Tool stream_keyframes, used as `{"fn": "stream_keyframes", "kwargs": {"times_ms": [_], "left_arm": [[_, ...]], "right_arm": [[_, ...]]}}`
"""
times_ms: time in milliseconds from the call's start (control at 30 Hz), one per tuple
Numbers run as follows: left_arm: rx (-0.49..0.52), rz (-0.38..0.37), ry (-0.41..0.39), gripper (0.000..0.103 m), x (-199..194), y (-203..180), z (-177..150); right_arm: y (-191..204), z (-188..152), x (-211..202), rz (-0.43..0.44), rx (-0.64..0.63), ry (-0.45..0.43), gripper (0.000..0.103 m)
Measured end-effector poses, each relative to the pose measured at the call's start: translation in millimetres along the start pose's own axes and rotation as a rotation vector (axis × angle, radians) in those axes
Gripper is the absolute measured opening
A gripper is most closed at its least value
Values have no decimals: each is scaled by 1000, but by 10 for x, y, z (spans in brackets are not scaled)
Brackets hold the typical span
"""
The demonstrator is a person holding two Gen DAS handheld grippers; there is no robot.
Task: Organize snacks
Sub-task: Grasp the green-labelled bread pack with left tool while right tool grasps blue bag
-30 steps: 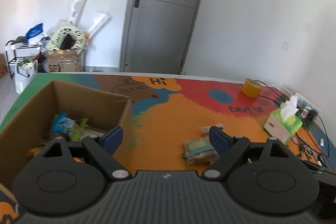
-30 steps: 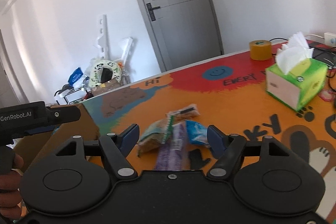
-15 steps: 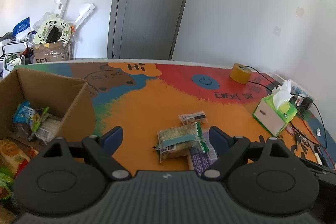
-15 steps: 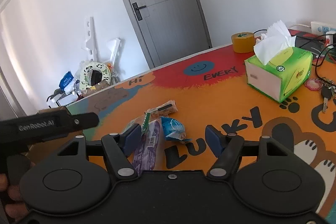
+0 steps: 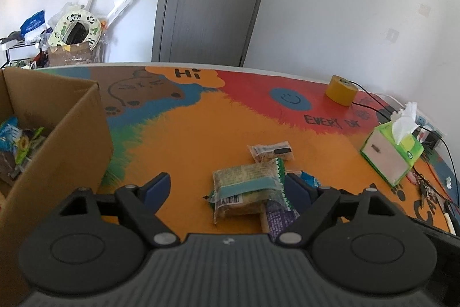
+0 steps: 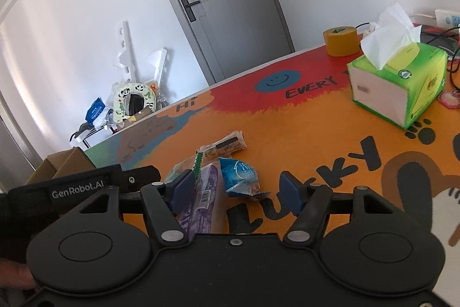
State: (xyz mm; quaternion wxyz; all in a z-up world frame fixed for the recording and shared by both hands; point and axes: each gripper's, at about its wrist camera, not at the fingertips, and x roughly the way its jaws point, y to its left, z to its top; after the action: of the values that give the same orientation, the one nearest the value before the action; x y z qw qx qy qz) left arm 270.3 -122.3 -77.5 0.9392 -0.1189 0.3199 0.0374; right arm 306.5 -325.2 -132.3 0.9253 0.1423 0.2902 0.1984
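Spreading across the painted orange desk (image 5: 187, 140), a heap of overlapping snack packets (image 5: 253, 189) is lying at one o'clock of the open cardboard box (image 5: 72, 134). Both the left tongs (image 5: 227, 189) and right tongs (image 6: 234, 189) are narrowing, gripping nothing; closing here is risking pinching two stacked wrappers together.

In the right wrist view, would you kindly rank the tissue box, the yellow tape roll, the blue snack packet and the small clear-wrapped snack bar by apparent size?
1. Tissue box, clearly largest.
2. Blue snack packet and clear-wrapped snack bar look alike; the packet lies nearer the camera, so I will not rank them.
3. Yellow tape roll looks smallest, but it is farthest away.
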Motion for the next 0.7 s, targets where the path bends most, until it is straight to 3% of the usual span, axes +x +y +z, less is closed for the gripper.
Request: {"fn": "stream_keyframes", "kwargs": {"times_ms": [267, 700], "left_arm": [[-34, 8, 27, 81, 228, 11, -48], [-61, 4, 40, 49, 357, 122, -111]], "right_arm": [[-65, 8, 180, 4, -2, 34, 60], [34, 8, 361, 20, -35, 61, 55]]}}
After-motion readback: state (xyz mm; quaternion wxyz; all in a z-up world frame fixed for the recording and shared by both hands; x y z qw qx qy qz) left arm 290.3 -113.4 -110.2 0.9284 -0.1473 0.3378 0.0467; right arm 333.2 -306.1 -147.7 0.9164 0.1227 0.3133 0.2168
